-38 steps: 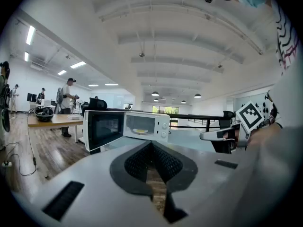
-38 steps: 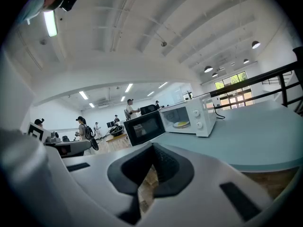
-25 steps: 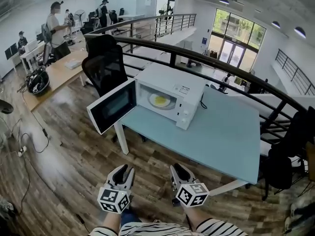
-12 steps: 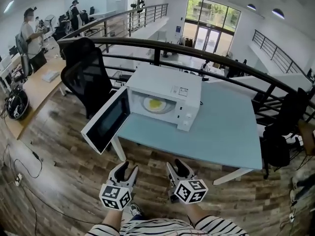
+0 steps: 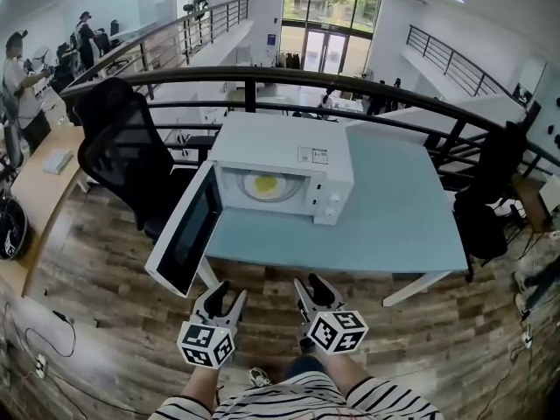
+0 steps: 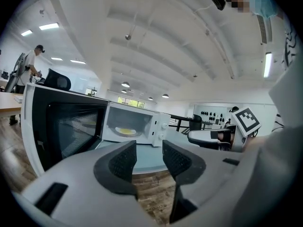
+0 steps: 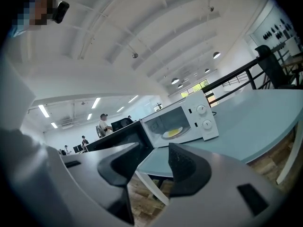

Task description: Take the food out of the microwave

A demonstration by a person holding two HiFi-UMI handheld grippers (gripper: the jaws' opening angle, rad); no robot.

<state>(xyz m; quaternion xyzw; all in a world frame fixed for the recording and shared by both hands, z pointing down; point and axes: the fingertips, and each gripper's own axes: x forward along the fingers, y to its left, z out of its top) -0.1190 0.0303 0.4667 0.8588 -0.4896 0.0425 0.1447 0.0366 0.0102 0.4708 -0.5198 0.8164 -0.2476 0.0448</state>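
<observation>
Pale-blue table (image 5: pixel 402 217) carries the microwave (image 5: pixel 280 147), door (image 5: pixel 188 234) open, food (image 5: pixel 262 183) inside untaken; left gripper (image 5: pixel 226 294) and right gripper (image 5: pixel 313 289) gape empty, well short of it.

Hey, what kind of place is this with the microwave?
Probably an open-plan office or lab on an upper level: a black railing overlooks a lower floor, a swivel chair stands beside a long wooden desk, and people work far left.

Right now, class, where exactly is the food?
In the head view the yellow food sits inside the open microwave, just right of its swung-out door, on the left half of the table.
</observation>
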